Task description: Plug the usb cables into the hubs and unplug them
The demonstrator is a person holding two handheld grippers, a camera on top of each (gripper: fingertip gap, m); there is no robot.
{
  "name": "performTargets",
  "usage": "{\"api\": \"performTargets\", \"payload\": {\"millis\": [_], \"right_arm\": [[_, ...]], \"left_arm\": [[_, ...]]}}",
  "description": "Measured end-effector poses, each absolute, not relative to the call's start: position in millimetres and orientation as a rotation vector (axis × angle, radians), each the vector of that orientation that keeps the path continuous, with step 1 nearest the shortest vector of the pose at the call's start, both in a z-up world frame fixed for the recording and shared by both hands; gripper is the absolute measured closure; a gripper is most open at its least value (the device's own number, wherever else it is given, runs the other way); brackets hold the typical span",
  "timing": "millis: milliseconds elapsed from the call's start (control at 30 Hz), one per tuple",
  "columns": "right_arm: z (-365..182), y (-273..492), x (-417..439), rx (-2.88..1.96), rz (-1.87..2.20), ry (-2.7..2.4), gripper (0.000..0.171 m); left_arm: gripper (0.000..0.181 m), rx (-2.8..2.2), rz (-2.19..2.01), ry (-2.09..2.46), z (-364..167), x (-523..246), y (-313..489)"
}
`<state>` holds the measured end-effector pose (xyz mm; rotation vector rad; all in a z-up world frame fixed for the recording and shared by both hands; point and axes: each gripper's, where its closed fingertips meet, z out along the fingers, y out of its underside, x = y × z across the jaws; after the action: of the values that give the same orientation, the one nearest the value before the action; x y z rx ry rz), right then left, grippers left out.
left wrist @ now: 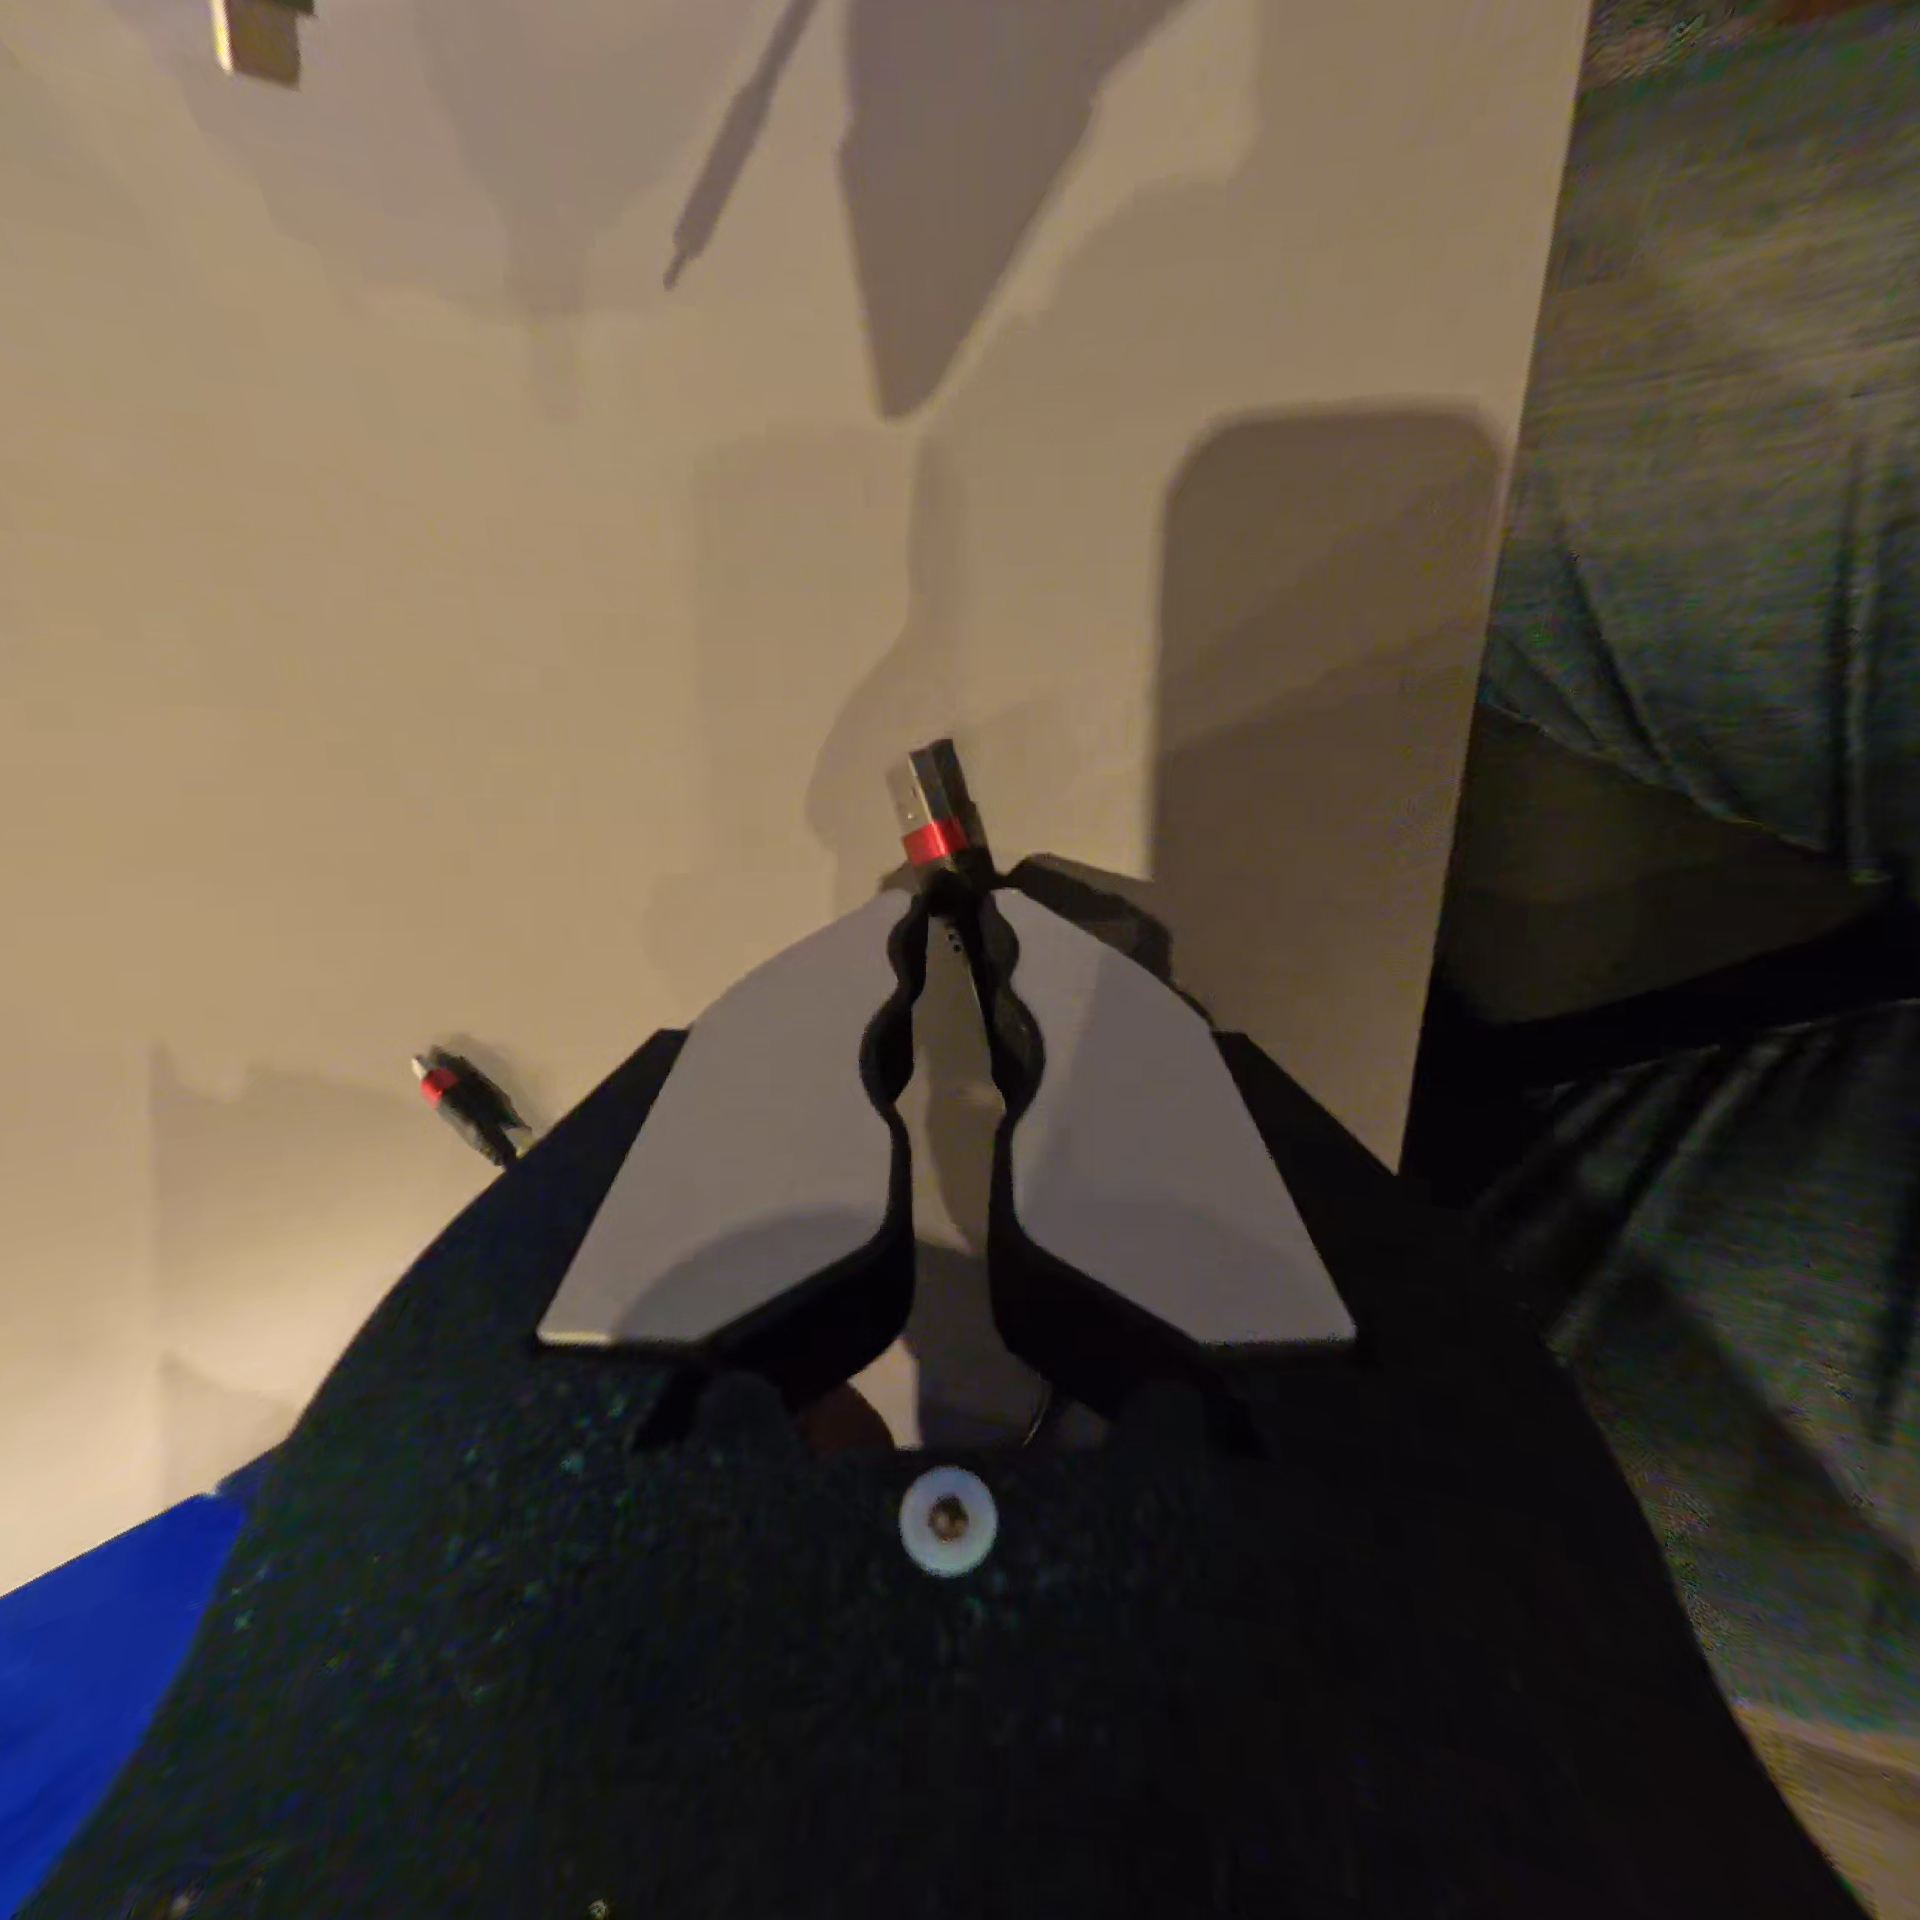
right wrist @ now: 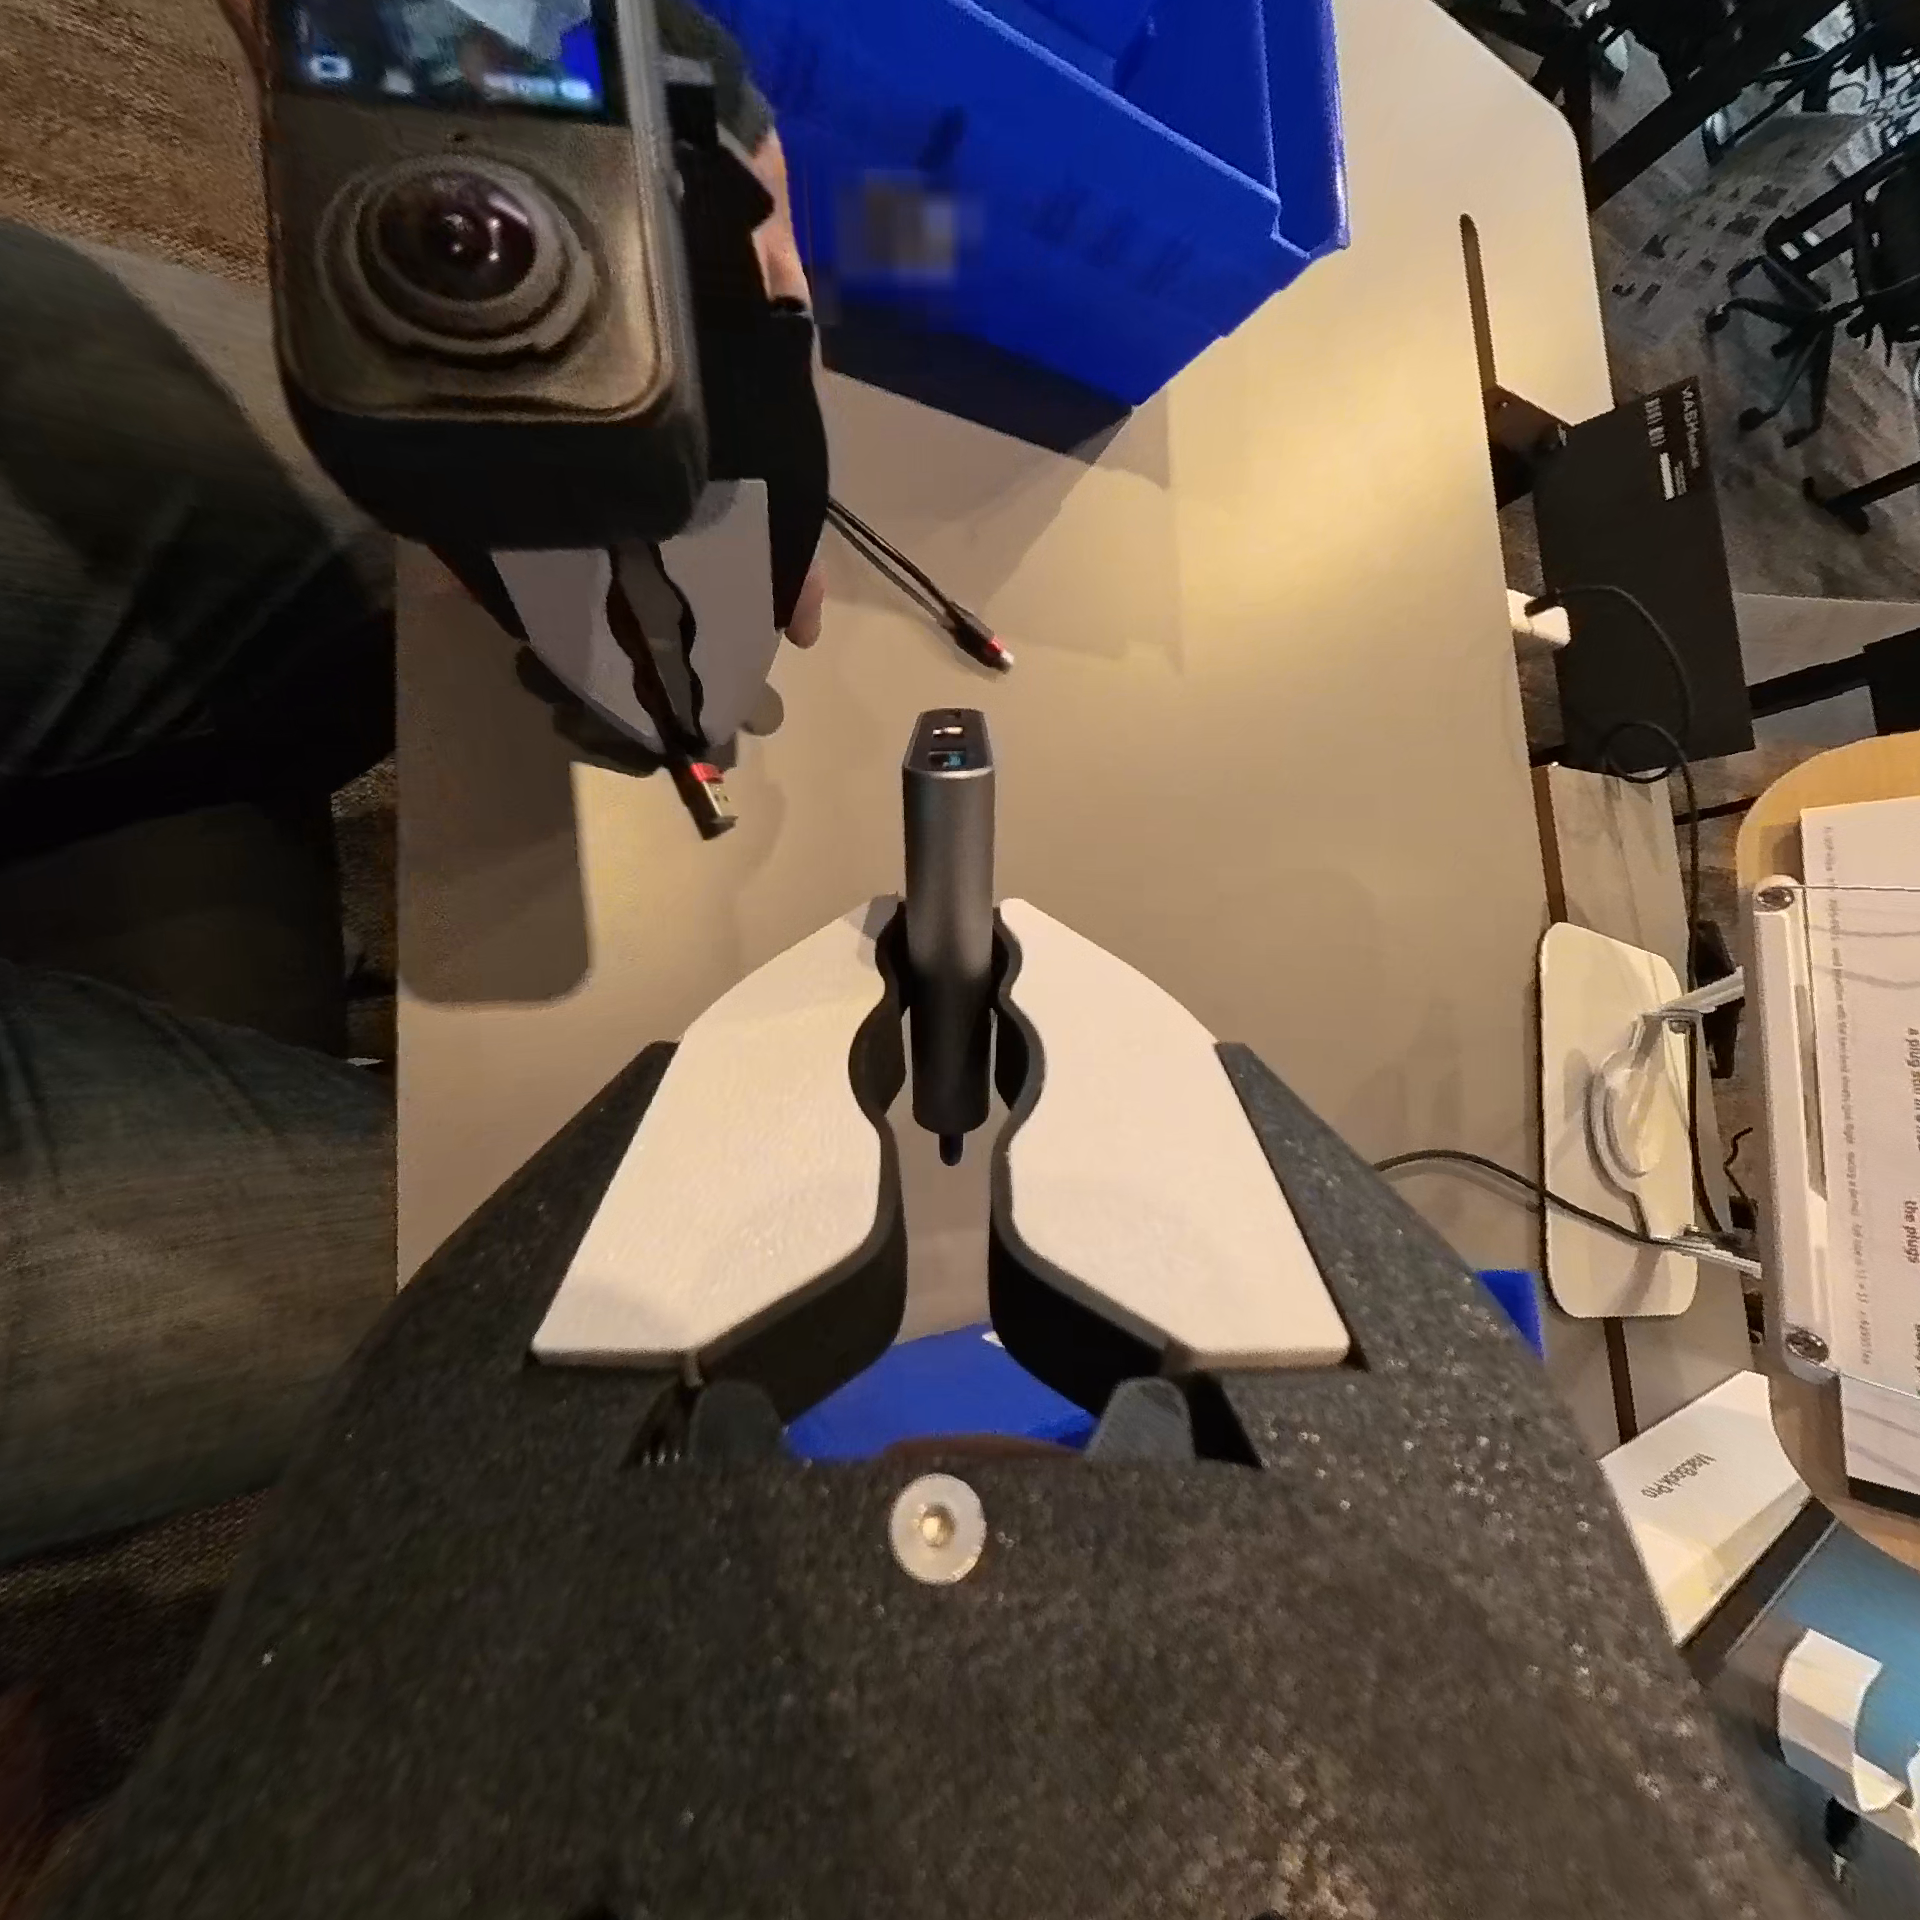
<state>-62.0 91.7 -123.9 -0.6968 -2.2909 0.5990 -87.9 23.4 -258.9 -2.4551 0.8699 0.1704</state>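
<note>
My left gripper (left wrist: 951,883) is shut on a USB cable plug (left wrist: 930,805) with a silver tip and a red collar; the plug sticks out past the fingertips above the pale table (left wrist: 416,623). The same gripper (right wrist: 691,743) and plug (right wrist: 712,805) show in the right wrist view, up and left of the hub. My right gripper (right wrist: 948,920) is shut on a dark grey USB hub (right wrist: 948,831), which points away with its end port facing forward. The plug and hub are apart. The cable's other end (left wrist: 457,1091) (right wrist: 982,639) lies on the table.
A blue bin (right wrist: 1091,177) stands at the far end of the table. A black box (right wrist: 1631,582) with cables, a white pad (right wrist: 1610,1122) and papers (right wrist: 1870,1143) lie to the right. A person's clothed body (left wrist: 1714,623) is close on the table's near side.
</note>
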Motion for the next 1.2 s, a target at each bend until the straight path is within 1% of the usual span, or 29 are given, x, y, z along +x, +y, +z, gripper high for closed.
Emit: {"api": "performTargets", "payload": {"millis": [133,267,433,600,733,900,1200], "right_arm": [[-124,91,-61,-0.693,0.599,-2.293,0.160],[-122,92,-61,-0.677,0.587,-2.280,0.160],[-117,97,-62,-0.637,0.487,-2.244,0.160],[-106,103,-66,-0.595,0.341,-2.165,0.160],[-98,107,-79,-0.606,0.171,-2.046,0.160],[-71,102,-91,-0.519,-0.009,-1.759,0.160],[-66,108,-89,-0.440,-0.249,-1.824,0.160]], "left_arm": [[0.175,-2.465,0.249,0.847,-259,-94,26],[0.176,-2.479,0.060,0.677,-243,-96,29],[0.175,-2.379,-0.023,0.656,-181,-108,29],[0.176,-2.312,0.190,0.801,-108,-109,22],[0.176,-2.283,0.396,0.870,-70,-98,26],[0.176,-2.270,0.578,0.940,-62,-102,31],[0.176,-2.231,0.661,0.953,-62,-104,39]]}}
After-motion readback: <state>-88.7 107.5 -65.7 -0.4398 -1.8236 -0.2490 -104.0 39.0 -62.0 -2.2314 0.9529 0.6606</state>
